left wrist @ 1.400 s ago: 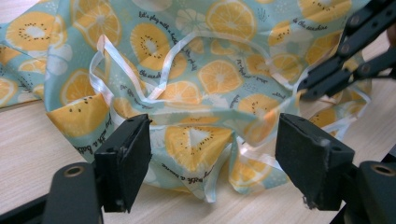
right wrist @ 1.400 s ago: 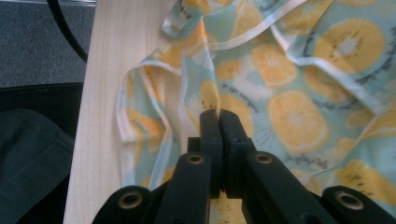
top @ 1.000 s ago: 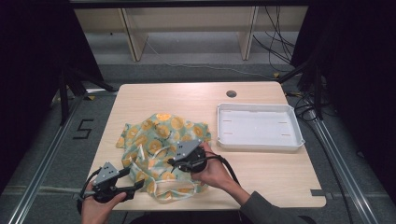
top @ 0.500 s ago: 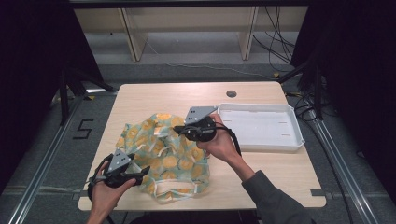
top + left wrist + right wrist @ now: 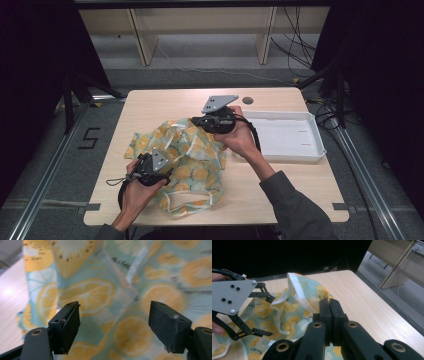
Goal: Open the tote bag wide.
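A pale green cloth (image 5: 196, 165) printed with yellow citrus slices lies crumpled on the wooden table (image 5: 165, 102). My right gripper (image 5: 196, 121) is shut on the cloth's white-trimmed edge and holds it raised above the table's middle. In the right gripper view the black jaws (image 5: 329, 303) are pressed together on a fold of the cloth (image 5: 287, 312). My left gripper (image 5: 166, 172) hovers open over the near part of the cloth. In the left gripper view its jaws (image 5: 115, 312) stand wide apart with the cloth (image 5: 100, 295) just beyond them. The left gripper (image 5: 270, 316) also shows open in the right gripper view.
A white shallow tray (image 5: 310, 150) sits at the table's right side, close to the right hand. A small dark disc (image 5: 247, 100) lies near the far edge. Bare table top lies beyond the cloth and at the near right corner.
The right gripper has risen and moved toward the far side, pulling the cloth's edge up with it. The left gripper has slid right and forward onto the cloth.
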### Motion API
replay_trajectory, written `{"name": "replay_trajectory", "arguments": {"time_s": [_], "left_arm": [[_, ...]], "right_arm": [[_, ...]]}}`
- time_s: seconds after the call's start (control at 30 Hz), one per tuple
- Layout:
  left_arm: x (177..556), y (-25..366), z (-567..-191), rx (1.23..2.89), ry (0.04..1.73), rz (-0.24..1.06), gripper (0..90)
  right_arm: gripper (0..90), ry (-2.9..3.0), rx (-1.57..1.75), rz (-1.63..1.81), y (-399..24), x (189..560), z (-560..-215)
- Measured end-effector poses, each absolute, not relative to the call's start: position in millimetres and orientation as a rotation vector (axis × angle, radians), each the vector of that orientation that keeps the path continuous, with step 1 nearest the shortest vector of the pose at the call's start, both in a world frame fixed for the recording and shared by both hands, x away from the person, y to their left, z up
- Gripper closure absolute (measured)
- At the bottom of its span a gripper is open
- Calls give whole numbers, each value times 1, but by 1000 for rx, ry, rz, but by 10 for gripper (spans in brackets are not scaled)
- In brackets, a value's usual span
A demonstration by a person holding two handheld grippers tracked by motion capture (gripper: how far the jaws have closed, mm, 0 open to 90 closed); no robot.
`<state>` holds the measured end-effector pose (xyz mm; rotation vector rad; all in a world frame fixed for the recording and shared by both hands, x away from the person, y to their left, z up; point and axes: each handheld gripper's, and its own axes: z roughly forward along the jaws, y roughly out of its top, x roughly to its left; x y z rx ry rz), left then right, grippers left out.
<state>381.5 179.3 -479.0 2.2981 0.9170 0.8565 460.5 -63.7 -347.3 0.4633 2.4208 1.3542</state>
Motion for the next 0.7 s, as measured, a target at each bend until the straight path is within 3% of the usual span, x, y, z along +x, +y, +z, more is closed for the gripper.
{"name": "replay_trajectory", "arguments": {"time_s": [0.13,0.27,0.33,0.57,0.7], "left_arm": [[389,181,-483,2302,895,907,387],[396,187,-481,2353,803,924,739],[398,190,-480,2316,792,950,871],[398,200,-469,2263,788,872,891],[395,201,-468,2218,824,865,720]], "right_arm": [[900,2428,470,1335,-64,464,-347],[900,2423,488,1326,-64,468,-350],[900,2424,490,1306,-65,472,-352],[900,2434,559,1263,-71,483,-362],[900,2435,586,1254,-76,487,-364]]}}
